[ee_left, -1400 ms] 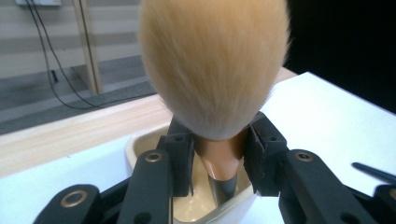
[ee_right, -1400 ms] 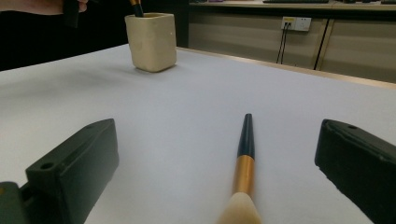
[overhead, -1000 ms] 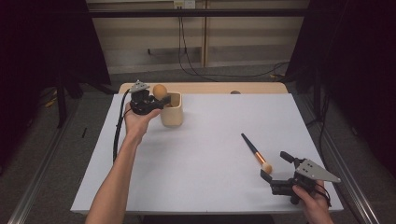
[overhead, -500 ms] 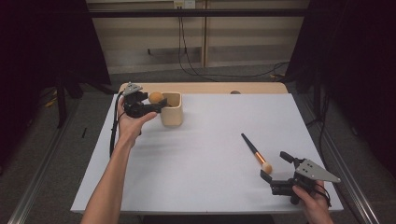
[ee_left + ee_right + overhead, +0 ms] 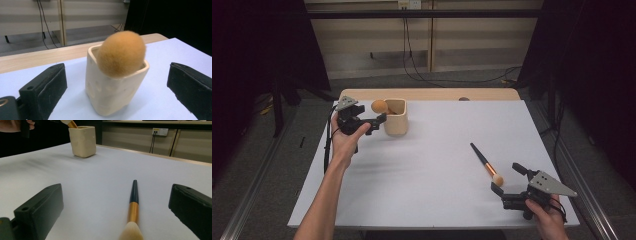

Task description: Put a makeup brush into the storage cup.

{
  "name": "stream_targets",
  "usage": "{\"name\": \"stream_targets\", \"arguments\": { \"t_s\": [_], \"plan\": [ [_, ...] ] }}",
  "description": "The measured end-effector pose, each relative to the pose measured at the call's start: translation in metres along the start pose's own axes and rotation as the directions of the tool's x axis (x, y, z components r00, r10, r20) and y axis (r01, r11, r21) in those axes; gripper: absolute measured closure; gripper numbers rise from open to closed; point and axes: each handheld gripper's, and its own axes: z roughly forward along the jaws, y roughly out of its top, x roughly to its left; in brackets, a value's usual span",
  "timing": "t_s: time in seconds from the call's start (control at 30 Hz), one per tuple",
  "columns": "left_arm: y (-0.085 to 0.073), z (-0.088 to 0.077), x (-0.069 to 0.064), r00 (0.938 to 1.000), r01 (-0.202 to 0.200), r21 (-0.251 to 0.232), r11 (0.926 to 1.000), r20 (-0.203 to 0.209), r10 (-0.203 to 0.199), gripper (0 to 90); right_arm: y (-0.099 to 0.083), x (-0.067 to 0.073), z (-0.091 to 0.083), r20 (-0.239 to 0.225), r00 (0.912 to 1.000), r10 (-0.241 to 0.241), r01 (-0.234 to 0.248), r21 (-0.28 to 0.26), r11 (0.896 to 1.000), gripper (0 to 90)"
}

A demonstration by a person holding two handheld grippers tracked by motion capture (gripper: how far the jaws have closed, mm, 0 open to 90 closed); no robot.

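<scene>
The left hand-held gripper (image 5: 379, 119), jaws just opened wide, has dropped the fluffy brush (image 5: 379, 106) in the cup (image 5: 395, 117); the right hand-held gripper (image 5: 507, 178), open and empty, faces the thin brush (image 5: 485, 163) at twelve o'clock.

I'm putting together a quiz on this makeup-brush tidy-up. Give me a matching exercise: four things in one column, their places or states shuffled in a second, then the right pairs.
1. fluffy orange brush
2. slim brush
3. cream holder
4. left gripper

a. lying flat on the table, between the right gripper's open jaws
b. jaws just opened, empty, either side of the holder
c. head poking out of the holder
d. standing at the table's far left

Pairs: 1-c, 2-a, 3-d, 4-b
</scene>
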Motion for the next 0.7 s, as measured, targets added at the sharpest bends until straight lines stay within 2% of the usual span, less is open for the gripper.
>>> {"name": "stream_targets", "arguments": {
  "t_s": [0.1, 0.17, 0.23, 0.27, 0.37, 0.47, 0.57, 0.7],
  "plan": [
    [-0.003, -0.007, -0.001, 0.9999, -0.014, -0.004, 0.9999, -0.002, 0.014, 2.1, 0.0, 0.0, -0.001, 0.003, 1.0, -0.004, 0.004, 0.0, 1.0, 0.0],
    [-0.004, -0.012, -0.002, 0.9989, -0.045, 0.003, 0.999, -0.012, 0.045, 2.8, -0.001, 0.0, -0.002, 0.005, 1.0, -0.001, 0.001, -0.001, 1.0, 0.0],
    [-0.005, -0.016, -0.001, 0.998, -0.056, 0.005, 0.9984, -0.03, 0.056, 3.1, -0.001, -0.001, -0.003, 0.012, 0.9999, 0.001, -0.001, -0.002, 1.0, 0.0],
    [-0.006, -0.019, -0.002, 0.9984, -0.049, 0.004, 0.9988, -0.029, 0.049, 2.9, 0.0, 0.0, -0.003, 0.013, 0.9999, 0.007, -0.007, -0.004, 1.0, 0.0],
    [-0.008, -0.028, -0.003, 0.9989, -0.044, -0.012, 0.9989, -0.015, 0.044, 2.6, -0.001, 0.0, -0.004, 0.019, 0.9998, 0.01, -0.01, -0.005, 1.0, 0.0],
    [-0.011, -0.037, -0.006, 0.9977, -0.067, -0.017, 0.9976, -0.01, 0.067, 2.6, -0.001, 0.0, -0.005, 0.023, 0.9997, 0.011, -0.011, -0.005, 1.0, 0.0],
    [-0.015, -0.044, -0.009, 0.9986, -0.053, -0.034, 0.998, 0.007, 0.053, 2.6, -0.001, 0.0, -0.006, 0.027, 0.9996, 0.011, -0.011, -0.007, 1.0, 0.0],
    [-0.023, -0.057, -0.015, 0.997, -0.074, -0.045, 0.9963, 0.018, 0.075, 2.8, -0.001, 0.0, -0.006, 0.027, 0.9996, 0.011, -0.011, -0.007, 1.0, 0.0]
  ]
}}
